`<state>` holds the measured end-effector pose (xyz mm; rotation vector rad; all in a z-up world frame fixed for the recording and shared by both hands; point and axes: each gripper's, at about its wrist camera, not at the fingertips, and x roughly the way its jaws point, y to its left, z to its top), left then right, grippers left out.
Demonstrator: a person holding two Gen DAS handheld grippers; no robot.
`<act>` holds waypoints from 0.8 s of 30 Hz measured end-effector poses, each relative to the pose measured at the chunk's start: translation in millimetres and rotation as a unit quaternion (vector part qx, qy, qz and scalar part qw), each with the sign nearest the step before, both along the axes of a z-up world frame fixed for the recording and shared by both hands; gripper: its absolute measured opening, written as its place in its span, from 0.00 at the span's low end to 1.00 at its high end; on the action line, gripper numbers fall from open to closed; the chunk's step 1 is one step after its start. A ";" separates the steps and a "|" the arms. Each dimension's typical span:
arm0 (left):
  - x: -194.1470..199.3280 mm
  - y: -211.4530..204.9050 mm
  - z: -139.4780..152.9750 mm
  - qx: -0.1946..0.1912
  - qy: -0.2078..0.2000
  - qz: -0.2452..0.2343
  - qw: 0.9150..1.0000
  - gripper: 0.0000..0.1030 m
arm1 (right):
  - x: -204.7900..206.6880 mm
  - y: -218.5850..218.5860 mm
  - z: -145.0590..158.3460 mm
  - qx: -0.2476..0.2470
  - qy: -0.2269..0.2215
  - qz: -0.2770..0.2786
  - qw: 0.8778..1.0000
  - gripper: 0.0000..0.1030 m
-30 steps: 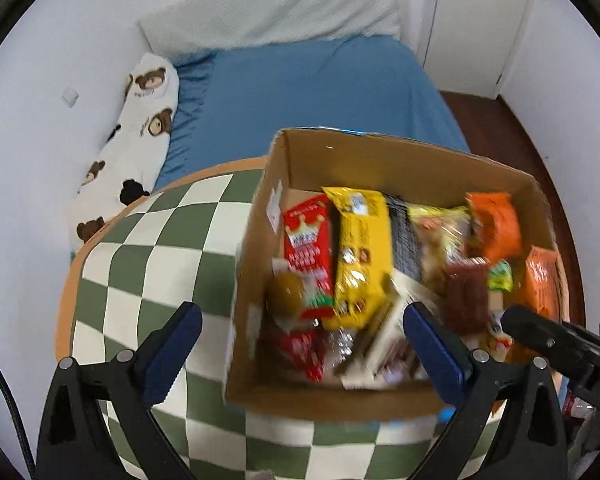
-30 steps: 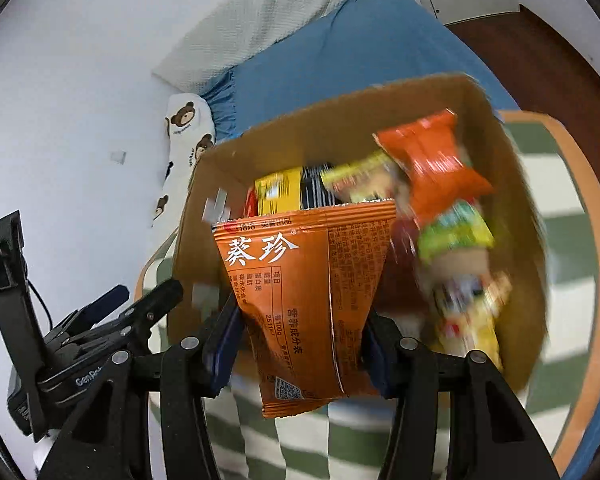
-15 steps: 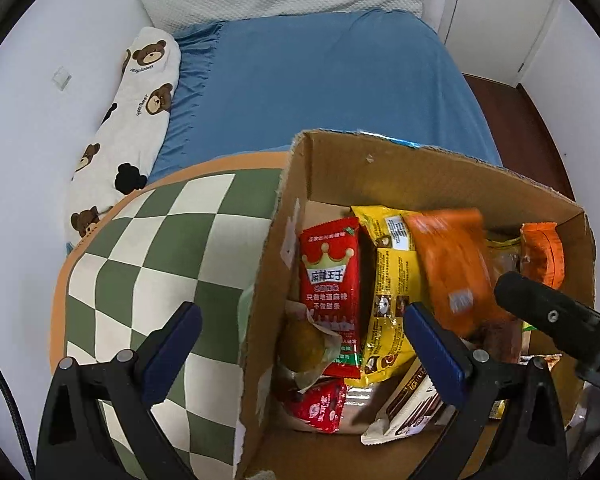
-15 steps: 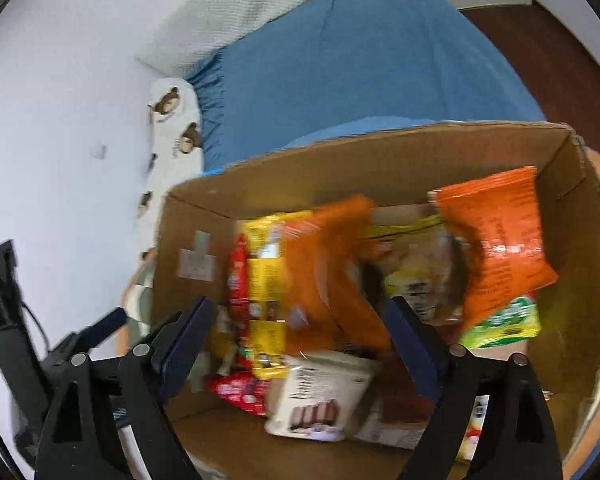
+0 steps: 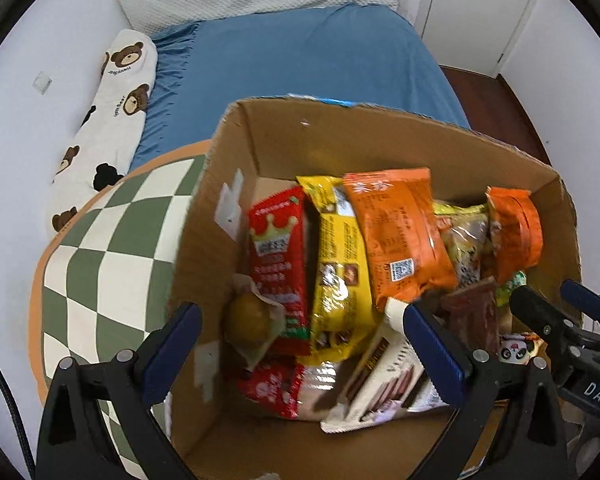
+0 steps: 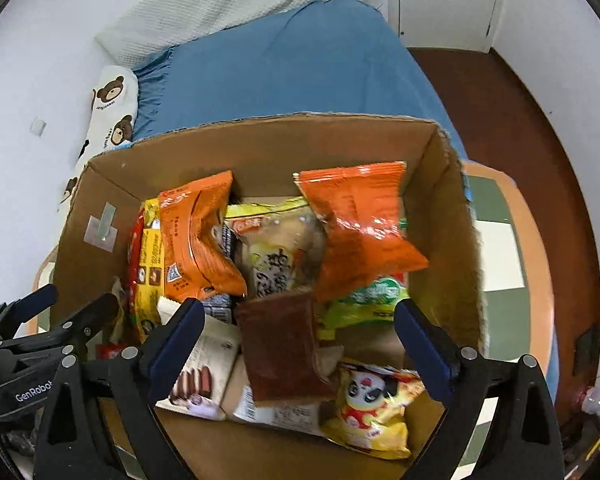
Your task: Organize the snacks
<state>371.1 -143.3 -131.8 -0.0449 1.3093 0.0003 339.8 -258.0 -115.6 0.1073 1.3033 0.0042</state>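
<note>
An open cardboard box (image 5: 340,140) (image 6: 260,144) full of snack packs stands on the checkered table (image 5: 100,264). An orange pack (image 5: 396,236) (image 6: 196,240) lies loose on top of a yellow pack (image 5: 338,280), beside a red pack (image 5: 278,256). A second orange pack (image 6: 360,224) leans at the box's right. My right gripper (image 6: 300,312) hovers over the box, its jaws opening wide, gripping nothing; a brown pack (image 6: 280,348) lies below it. My left gripper (image 5: 300,320) is open, straddling the box's left wall.
A blue bed (image 5: 300,60) with a bear-print pillow (image 5: 112,112) lies beyond the table. A panda-print yellow bag (image 6: 372,408) sits at the box's near right. The table's orange rim (image 6: 540,240) and dark wooden floor show to the right.
The right gripper let go of the orange pack, which dropped into the box onto the yellow pack. Its jaws spread wide. Both grippers came down closer over the box.
</note>
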 end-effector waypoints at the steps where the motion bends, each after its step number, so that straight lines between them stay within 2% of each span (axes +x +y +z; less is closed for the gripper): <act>1: -2.2 -2.4 1.6 0.000 -0.003 -0.002 1.000 1.00 | 0.1 -3.7 1.9 -0.003 -0.001 -0.001 1.000 0.96; 5: -12.9 -9.8 10.3 -0.003 -0.013 -0.008 1.000 1.00 | -12.5 -13.8 11.3 -0.007 -0.013 -0.005 1.000 0.96; 13: -50.1 -11.6 44.8 -0.006 -0.054 -0.009 0.998 1.00 | -53.2 -16.8 55.3 -0.014 -0.064 -0.010 0.998 0.97; 24: -145.0 -4.9 108.1 -0.005 -0.124 0.002 0.992 1.00 | -157.6 -6.8 135.0 -0.026 -0.150 0.003 0.988 0.98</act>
